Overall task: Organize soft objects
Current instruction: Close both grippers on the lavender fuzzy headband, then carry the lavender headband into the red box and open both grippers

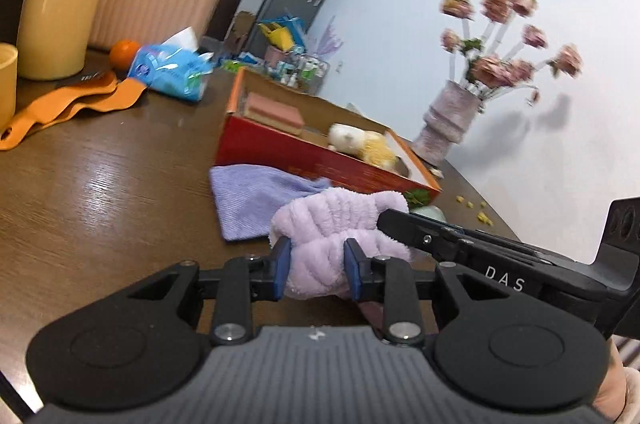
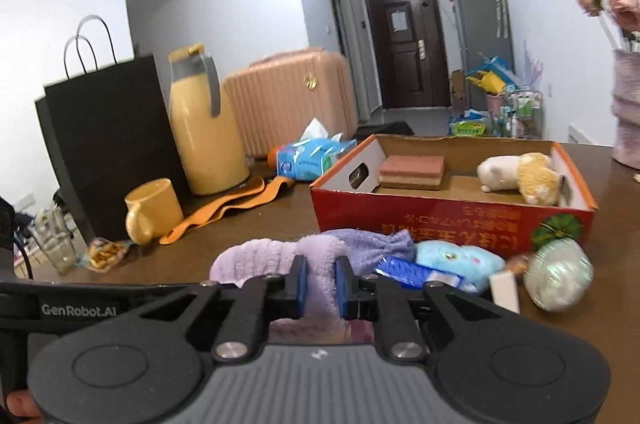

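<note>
Both tools, left (image 1: 317,264) and right (image 2: 320,284), pinch one fluffy, ribbed lilac headband (image 1: 340,220).

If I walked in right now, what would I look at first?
Probably the fluffy lilac cloth right up front, pinched by both the left gripper and the right gripper at once. Just behind it sits the red box on the brown table, with a pink sponge and a white and yellow plush toy inside.
</note>
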